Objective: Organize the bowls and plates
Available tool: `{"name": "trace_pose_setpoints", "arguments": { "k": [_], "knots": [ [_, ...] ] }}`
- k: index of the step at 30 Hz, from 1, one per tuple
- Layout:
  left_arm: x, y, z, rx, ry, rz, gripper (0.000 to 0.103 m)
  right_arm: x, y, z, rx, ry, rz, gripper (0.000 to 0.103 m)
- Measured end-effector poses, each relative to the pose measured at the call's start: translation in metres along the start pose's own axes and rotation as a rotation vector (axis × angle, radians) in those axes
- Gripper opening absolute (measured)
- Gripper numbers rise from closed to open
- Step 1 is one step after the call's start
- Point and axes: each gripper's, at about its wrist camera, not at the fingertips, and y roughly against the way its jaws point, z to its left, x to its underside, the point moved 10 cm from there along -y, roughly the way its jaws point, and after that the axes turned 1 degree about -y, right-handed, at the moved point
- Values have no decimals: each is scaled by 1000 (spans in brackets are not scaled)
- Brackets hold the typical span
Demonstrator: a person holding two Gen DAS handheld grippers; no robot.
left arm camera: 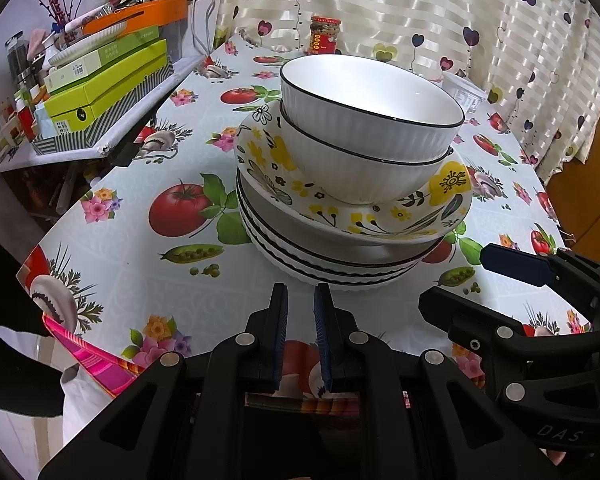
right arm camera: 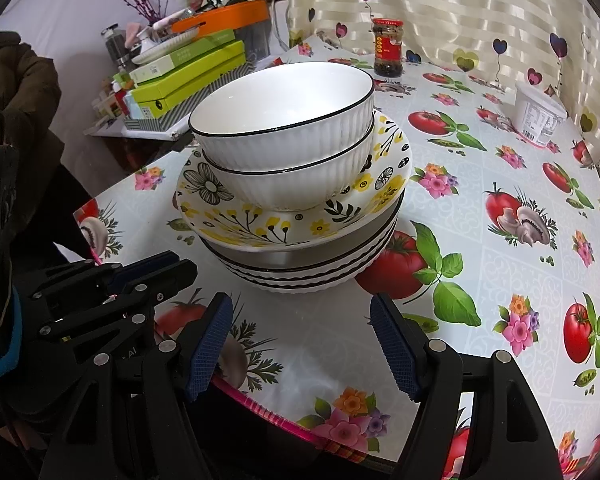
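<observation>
Bowls (left arm camera: 370, 120) stacked; only right view shows tub (right arm camera: 540, 118) whole.

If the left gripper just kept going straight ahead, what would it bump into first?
Most likely the stack of black-rimmed plates. The left gripper, nearly shut and empty, points at the bottom of the pile, below the flowered plate and the two white bowls. Only bare tablecloth lies between, though depth is hard to judge.

Lower bowl (right arm camera: 300, 184) mostly hidden inside and under the upper bowl (right arm camera: 284, 116); stacked plates (right arm camera: 312, 268) covered by the floral plate (right arm camera: 260, 224), only rims showing. Jar (right arm camera: 388, 46) label too small to read. Surface (right arm camera: 480, 248) cut off at 3 o'clock.
</observation>
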Motion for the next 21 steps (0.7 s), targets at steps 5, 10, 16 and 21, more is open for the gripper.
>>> {"name": "trace_pose_setpoints", "arguments": {
  "k": [5, 10, 16, 21],
  "knots": [
    [0, 0, 0, 0, 0, 0, 14, 0, 0, 0, 0, 0, 0, 72],
    [-1, 1, 1, -1, -1, -1, 14, 0, 0, 0, 0, 0, 0, 72],
    [-1, 2, 1, -3, -2, -3, 14, -1, 0, 0, 0, 0, -1, 72],
    [-2, 2, 2, -5, -3, -3, 14, -1, -1, 0, -1, -1, 0, 72]
  ]
}}
